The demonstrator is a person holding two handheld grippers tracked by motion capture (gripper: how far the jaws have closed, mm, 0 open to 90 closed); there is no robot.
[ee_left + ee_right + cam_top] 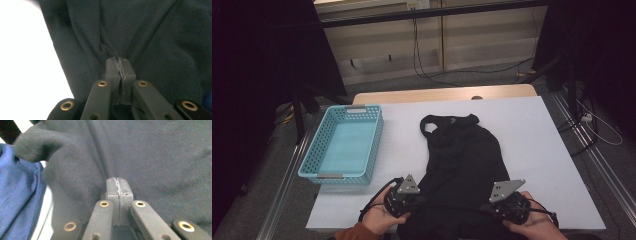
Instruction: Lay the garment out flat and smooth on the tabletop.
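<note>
A black sleeveless garment [462,155] lies flat on the white table cover [537,145], neck opening toward the far side and hem at the near edge. My left gripper [418,199] is at the hem's left corner, and in the left gripper view its jaws [120,63] are shut, pinching a fold of the black fabric [150,37]. At the hem's right corner my right gripper [488,206] is also shut, with its pads [119,182] pressed together on the dark cloth [155,152]. A hand holds each gripper at the bottom of the high view.
An empty light-blue perforated basket [343,145] stands on the table's left side. A wooden table edge [442,94] shows behind the white cover. Blue cloth [20,195] appears at the left of the right gripper view. Cables lie on the floor beyond.
</note>
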